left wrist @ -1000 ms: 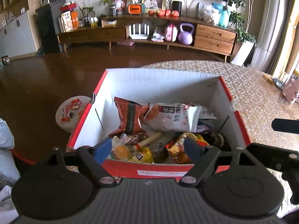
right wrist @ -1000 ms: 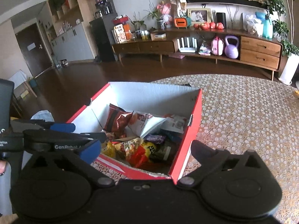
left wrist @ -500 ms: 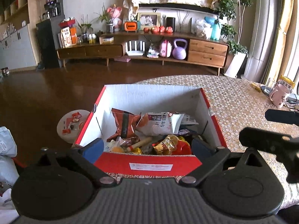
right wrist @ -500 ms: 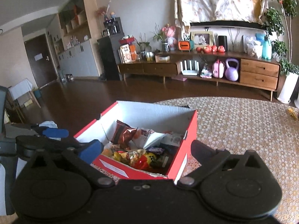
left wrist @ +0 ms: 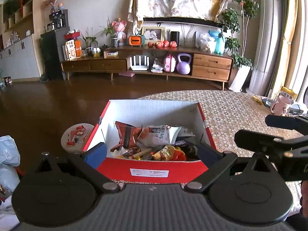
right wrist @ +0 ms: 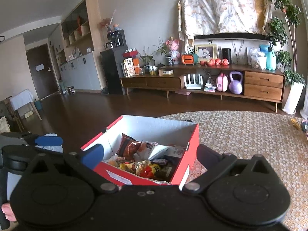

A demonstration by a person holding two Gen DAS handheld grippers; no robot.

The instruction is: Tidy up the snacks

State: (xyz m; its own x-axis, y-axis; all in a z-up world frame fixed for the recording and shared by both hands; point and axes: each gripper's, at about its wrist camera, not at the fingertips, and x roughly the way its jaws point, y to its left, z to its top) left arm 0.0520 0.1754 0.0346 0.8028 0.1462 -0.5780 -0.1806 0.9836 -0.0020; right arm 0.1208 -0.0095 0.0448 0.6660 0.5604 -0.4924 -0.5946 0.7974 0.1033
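Note:
A red cardboard box (left wrist: 150, 170) with a white inside stands on the patterned tabletop (left wrist: 231, 107). It holds several snack packets, among them a brown-red bag (left wrist: 126, 134) and a white packet (left wrist: 159, 135). My left gripper (left wrist: 151, 151) is open and empty, held back from the box's near wall. My right gripper (right wrist: 150, 154) is open and empty, to the right of the left one; the box (right wrist: 182, 154) and its snacks (right wrist: 138, 166) show between its fingers. The right gripper's body shows in the left wrist view (left wrist: 273, 140).
A pink mug (left wrist: 280, 105) and a glass (left wrist: 271, 97) stand at the table's far right edge. A small round stool (left wrist: 77, 136) with wrappers sits on the floor left of the box. White bags (left wrist: 7, 159) lie at the lower left. A long wooden sideboard (left wrist: 146, 63) lines the far wall.
Both grippers have drawn back and risen away from the box, which now looks smaller and farther. Both stay open and empty. The snacks in the box have not moved.

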